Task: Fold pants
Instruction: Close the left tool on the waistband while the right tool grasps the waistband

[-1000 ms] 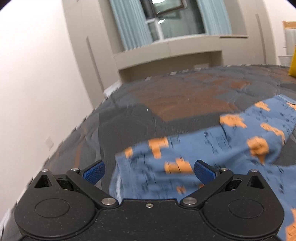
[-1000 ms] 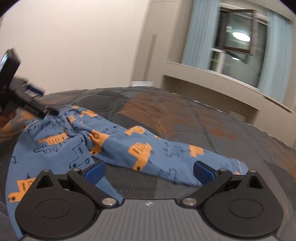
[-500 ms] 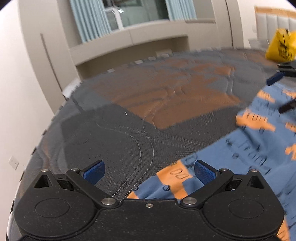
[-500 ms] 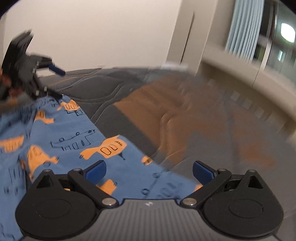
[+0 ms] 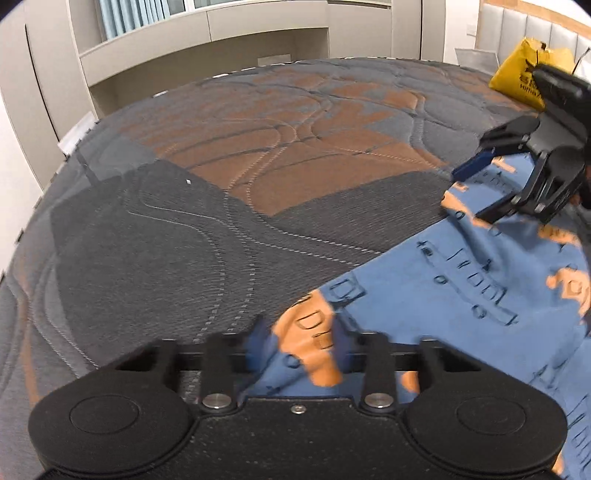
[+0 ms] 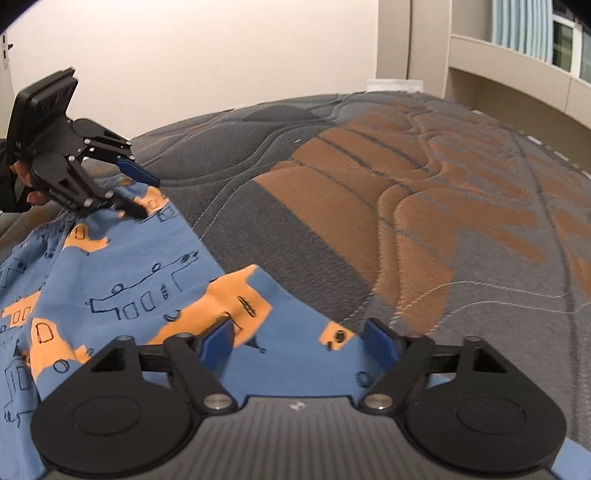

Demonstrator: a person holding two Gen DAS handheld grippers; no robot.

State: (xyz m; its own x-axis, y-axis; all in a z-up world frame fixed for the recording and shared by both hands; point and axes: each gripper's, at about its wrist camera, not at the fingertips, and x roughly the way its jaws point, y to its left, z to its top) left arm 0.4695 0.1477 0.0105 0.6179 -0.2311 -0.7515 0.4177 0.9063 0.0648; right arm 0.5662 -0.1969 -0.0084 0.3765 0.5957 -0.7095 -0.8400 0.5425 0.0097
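Note:
Blue pants (image 5: 461, 295) with orange vehicle prints lie spread on a quilted grey and orange mattress (image 5: 295, 166). My left gripper (image 5: 301, 345) is at their near corner. Its jaws are closing, and the blurred pads pinch a gathered fold with an orange patch. From the right wrist view this left gripper (image 6: 149, 199) sits at the far corner of the pants (image 6: 110, 266). My right gripper (image 6: 299, 347) is low over the cloth's edge. Its jaws are closing too, with flat cloth between pads that stand apart. The left wrist view shows the right gripper (image 5: 469, 194) at the far right.
The mattress (image 6: 406, 184) stretches bare beyond the pants towards a beige window ledge (image 5: 221, 44). A yellow bag (image 5: 517, 74) lies at the far right by a padded headboard (image 5: 535, 22). A hand (image 6: 26, 184) holds the left gripper's handle.
Both grippers swung down to the pants' edge, one at each corner. The left jaws went from wide apart to narrow around a fold. The right jaws narrowed a little.

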